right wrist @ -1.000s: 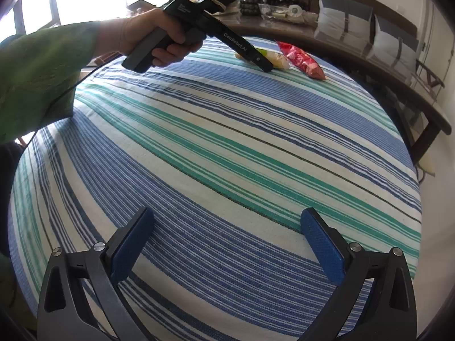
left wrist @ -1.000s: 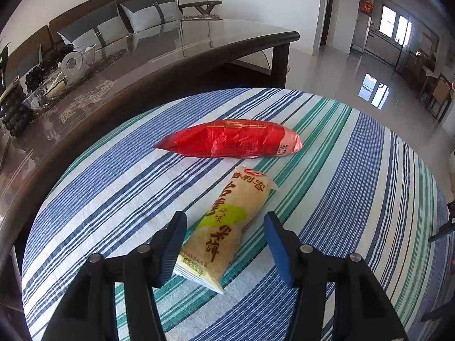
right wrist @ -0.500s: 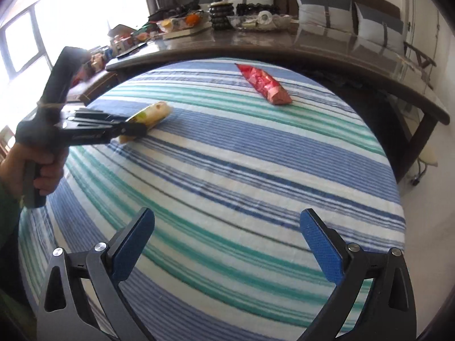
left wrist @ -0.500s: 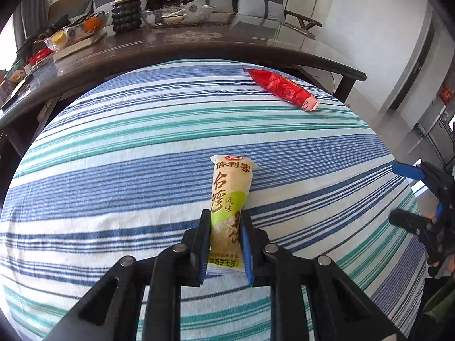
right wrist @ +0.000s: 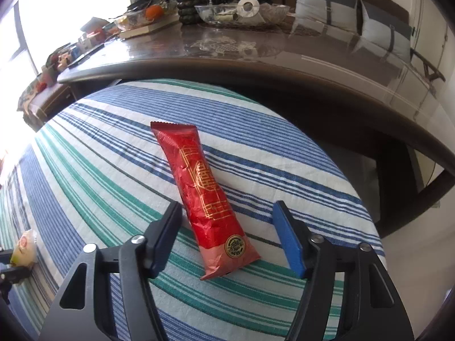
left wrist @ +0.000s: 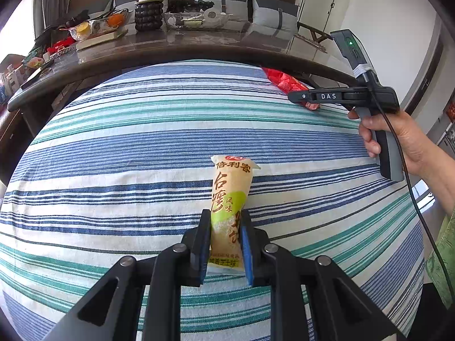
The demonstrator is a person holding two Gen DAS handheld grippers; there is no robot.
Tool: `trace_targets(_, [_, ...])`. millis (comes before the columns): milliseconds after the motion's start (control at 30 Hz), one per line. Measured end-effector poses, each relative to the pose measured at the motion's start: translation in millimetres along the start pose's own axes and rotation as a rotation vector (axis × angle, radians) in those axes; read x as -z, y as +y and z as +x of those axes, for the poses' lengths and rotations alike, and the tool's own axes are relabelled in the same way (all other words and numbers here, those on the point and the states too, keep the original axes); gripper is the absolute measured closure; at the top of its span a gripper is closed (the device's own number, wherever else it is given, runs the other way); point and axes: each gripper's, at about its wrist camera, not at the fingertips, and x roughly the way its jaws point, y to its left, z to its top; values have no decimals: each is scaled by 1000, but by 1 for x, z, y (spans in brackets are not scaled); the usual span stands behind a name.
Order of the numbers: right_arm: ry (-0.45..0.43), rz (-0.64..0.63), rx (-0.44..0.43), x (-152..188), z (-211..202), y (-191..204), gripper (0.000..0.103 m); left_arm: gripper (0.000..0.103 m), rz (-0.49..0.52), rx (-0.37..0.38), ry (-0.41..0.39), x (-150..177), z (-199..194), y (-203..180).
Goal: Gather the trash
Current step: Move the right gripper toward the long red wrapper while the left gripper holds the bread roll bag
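Note:
My left gripper [left wrist: 224,221] is shut on the lower half of a yellow snack wrapper [left wrist: 231,196] with green patch and red script, held over the striped cloth [left wrist: 142,170]. A red foil wrapper [right wrist: 203,190] lies flat on the cloth in the right wrist view, its near end between the fingers of my right gripper [right wrist: 227,213]. Those jaws are closing, with a gap still showing on both sides of the wrapper. From the left wrist view the right gripper [left wrist: 295,96] reaches over the red wrapper [left wrist: 287,83], held by a hand [left wrist: 398,139].
A dark glossy table [right wrist: 284,54] curves close behind the cloth-covered surface, carrying a glass bowl [right wrist: 241,12], a black vase [left wrist: 148,15], books and fruit. Grey cushions [left wrist: 270,14] line a sofa behind. The cloth's edge drops off at the right [right wrist: 369,227].
The right gripper travelled across the cloth to the red wrapper and its jaws narrowed around it. The left gripper closed on the yellow wrapper and drew it away from the red one.

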Motion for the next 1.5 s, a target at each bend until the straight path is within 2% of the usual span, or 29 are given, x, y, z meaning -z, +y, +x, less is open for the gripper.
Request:
trace_targets(33, [-1, -6, -1, 3, -4, 3, 81, 83, -2, 7, -1, 0, -1, 0])
trace_targets(200, [-10, 80, 5, 35, -43, 11, 81, 83, -9, -13, -17, 6, -5, -4])
trace_targets(400, [32, 151, 74, 125, -117, 42, 81, 83, -48, -6, -19, 28, -19, -21])
trace_targets(500, [3, 148, 51, 169, -148, 67, 80, 83, -51, 3, -29, 46, -33, -33])
trace_targets(633, [-50, 142, 37, 202, -162, 88, 75, 83, -53, -8, -50, 67, -49, -39])
trace_targets(667, [-46, 138, 32, 205, -159, 91, 71, 82, -55, -7, -50, 71, -51, -39])
trace_targets(700, [-40, 131, 29, 207, -156, 92, 57, 78, -57, -9, -44, 75, -51, -39])
trace_targets(733, [-44, 122, 26, 208, -156, 93, 48, 59, -61, -16, -35, 78, -50, -40])
trace_targets(767, [-49, 110, 23, 209, -156, 95, 45, 50, -60, -23, -35, 81, -50, -41])
trace_targets(800, [-44, 98, 20, 208, -155, 98, 41, 45, -44, -28, -45, 83, -51, -43])
trace_targets(833, [-39, 88, 22, 209, -155, 99, 40, 35, -28, -59, -40, 84, -50, -45])
trace_targets(900, [-32, 78, 24, 210, -155, 101, 38, 29, 5, -102, -38, 85, -46, -48])
trace_targets(967, [-29, 71, 30, 212, -155, 104, 36, 29, 40, -142, -36, 87, -44, -53])
trace_targets(1133, [-35, 50, 46, 213, -152, 110, 28, 24, 43, -147, -31, 88, -42, -55])
trace_targets(1500, [-17, 49, 44, 211, -149, 114, 22, 21, 46, -150, -28, 87, -41, -57])
